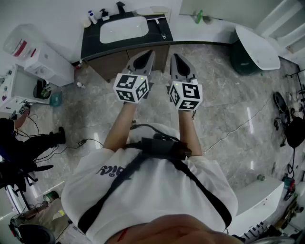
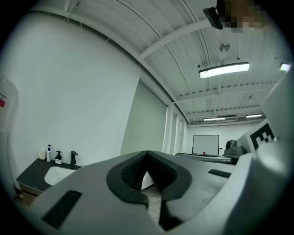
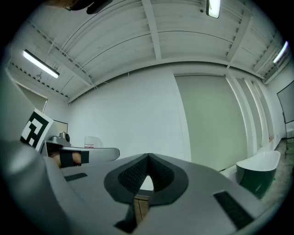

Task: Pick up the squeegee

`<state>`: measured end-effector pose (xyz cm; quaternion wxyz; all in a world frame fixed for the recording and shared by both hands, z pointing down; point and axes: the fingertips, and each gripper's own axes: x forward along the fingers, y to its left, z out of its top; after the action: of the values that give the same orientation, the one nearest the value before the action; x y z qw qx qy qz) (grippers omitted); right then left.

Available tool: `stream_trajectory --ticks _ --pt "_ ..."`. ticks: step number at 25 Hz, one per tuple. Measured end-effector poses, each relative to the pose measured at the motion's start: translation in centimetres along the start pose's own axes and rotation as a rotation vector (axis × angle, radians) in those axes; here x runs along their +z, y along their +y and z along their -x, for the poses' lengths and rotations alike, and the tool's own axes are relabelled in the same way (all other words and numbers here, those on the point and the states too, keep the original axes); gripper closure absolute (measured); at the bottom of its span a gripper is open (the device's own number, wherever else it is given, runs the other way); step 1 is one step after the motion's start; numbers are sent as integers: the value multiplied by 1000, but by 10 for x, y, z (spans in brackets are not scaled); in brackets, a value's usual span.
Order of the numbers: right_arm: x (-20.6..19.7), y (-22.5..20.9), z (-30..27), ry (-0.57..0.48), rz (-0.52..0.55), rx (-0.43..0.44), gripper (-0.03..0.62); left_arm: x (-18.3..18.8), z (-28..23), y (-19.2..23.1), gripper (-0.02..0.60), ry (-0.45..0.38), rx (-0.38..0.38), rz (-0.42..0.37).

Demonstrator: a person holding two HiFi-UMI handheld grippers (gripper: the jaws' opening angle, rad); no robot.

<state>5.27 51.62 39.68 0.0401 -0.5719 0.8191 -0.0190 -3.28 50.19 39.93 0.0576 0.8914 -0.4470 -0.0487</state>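
Observation:
A thin dark tool with a pale handle, which looks like the squeegee (image 1: 162,29), lies on the dark vanity counter (image 1: 93,42), just right of the white basin (image 1: 123,29). Both grippers are held level side by side in front of the vanity, short of the counter. My left gripper (image 1: 150,52) has its jaws closed tip to tip with nothing between them (image 2: 147,154). My right gripper (image 1: 175,56) is shut and empty as well (image 3: 148,157). Neither gripper view shows the squeegee.
A black faucet (image 1: 120,7) and small bottles (image 1: 91,18) stand at the back of the counter. A green and white bathtub (image 1: 255,47) stands to the right, a white cabinet (image 1: 45,59) to the left. Cables run over the marble floor (image 1: 228,133). Another person (image 1: 21,143) sits at far left.

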Motion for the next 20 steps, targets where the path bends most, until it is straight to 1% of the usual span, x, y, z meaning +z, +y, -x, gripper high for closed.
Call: stream_trajectory --ticks 4,9,12,20 --pt "0 -19 8 2 -12 -13 589 -5 -10 -21 570 6 -17 -1" --pt "-1 -41 24 -16 -8 -34 589 -19 -16 -46 571 20 -34 -8" --pt "-6 -47 25 -8 -6 -41 589 -29 -22 -48 571 38 -37 -4" --pt "-12 -69 9 19 -27 -79 589 -35 -56 -45 570 80 -60 -1"
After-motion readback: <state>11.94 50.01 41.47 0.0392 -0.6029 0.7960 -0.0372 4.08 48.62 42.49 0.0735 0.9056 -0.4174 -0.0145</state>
